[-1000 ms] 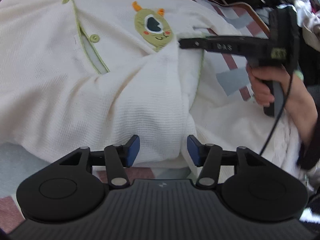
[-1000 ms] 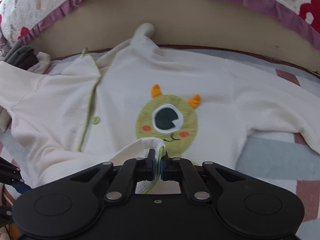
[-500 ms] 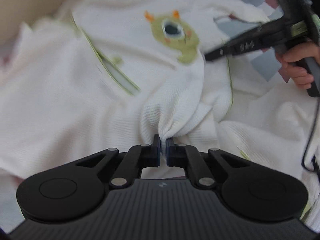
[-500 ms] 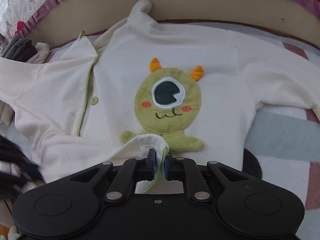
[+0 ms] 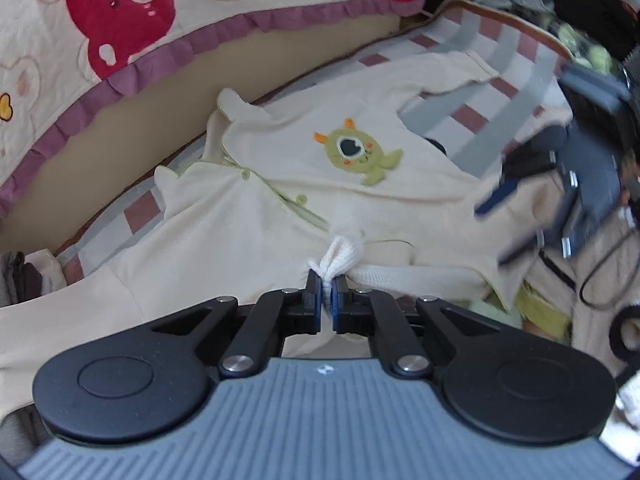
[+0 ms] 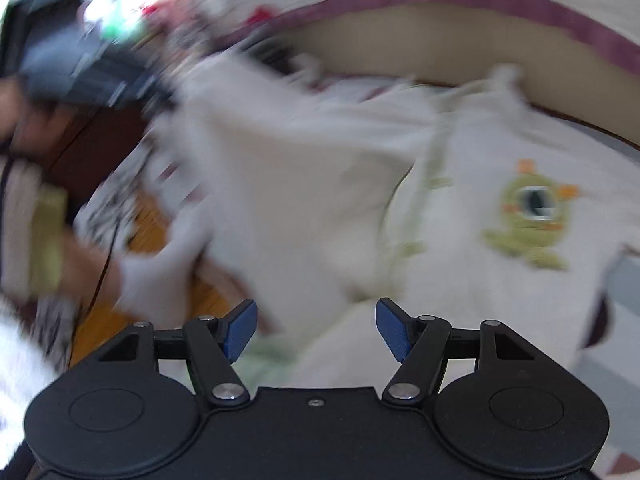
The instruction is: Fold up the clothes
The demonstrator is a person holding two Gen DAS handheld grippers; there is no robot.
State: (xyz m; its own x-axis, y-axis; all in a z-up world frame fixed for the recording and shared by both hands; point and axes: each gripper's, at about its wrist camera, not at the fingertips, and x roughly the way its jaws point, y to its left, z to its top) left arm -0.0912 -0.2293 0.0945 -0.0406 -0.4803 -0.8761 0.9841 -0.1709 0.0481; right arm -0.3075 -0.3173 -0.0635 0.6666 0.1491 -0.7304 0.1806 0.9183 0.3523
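Cream romper (image 5: 280, 216) with green monster patch (image 5: 358, 154): spread front-up on striped bedding (image 5: 476, 120), lower part bunched. Left tongs (image 5: 327, 290): pinching a gathered tuft of romper. Right tongs (image 6: 316, 330): spread, empty, blurred. Advice: lift evenly, keep pinch firm, lay fold flat without dragging cloth.

No readable text anywhere (right wrist view is blurred).

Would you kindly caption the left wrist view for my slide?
Left gripper pinches a cream onesie spread on the bed.
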